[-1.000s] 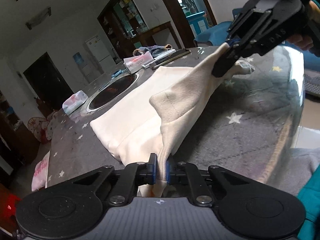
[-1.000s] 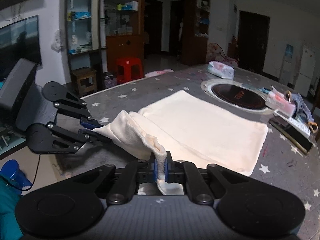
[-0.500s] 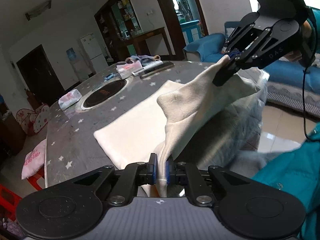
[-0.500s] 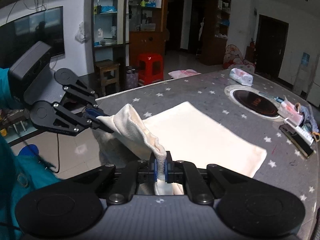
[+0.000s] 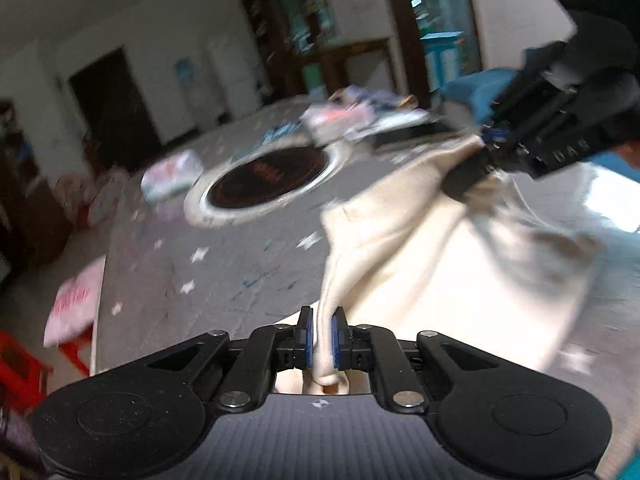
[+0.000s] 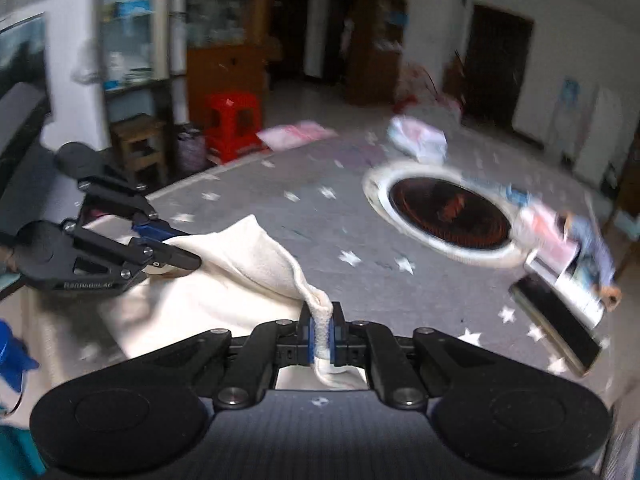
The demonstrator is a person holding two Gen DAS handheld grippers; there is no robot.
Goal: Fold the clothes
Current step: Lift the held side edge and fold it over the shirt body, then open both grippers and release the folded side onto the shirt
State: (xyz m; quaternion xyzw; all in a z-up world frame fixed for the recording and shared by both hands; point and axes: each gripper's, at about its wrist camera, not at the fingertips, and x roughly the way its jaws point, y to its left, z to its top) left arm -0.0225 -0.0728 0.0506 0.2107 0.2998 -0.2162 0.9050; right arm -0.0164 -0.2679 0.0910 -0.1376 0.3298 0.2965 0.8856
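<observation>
Each tool is clamped on the cloth (image 5: 420, 248): the left tool (image 5: 322, 338) pinches a narrow bunched edge between its blue pads, and the right tool (image 6: 322, 336) grips a rolled hem the same way; in the left wrist view the right tool shows ahead and to the right, its tips buried in the far corner, and in the right wrist view the left tool (image 6: 176, 248) shows ahead and to the left, holding the other corner; the cloth hangs between them as a slack ridge, its lower part draped on the desk (image 5: 224, 264) just below and behind the tools; both views are smeared, so the fold is judged to be mid-swing; the chief risk is slip, since each bite takes only a thin strip of soft, thick fabric and a quick pull could drag it out of one tool; a second risk is an uneven fold, since the ridge already sags and twists between the tools and could land skewed or creased; a third is reach, as the round hob (image 6: 448, 212) and the clutter (image 6: 568, 256) beyond it lie ahead of the right tool, and a long carry could drop the edge onto them.
</observation>
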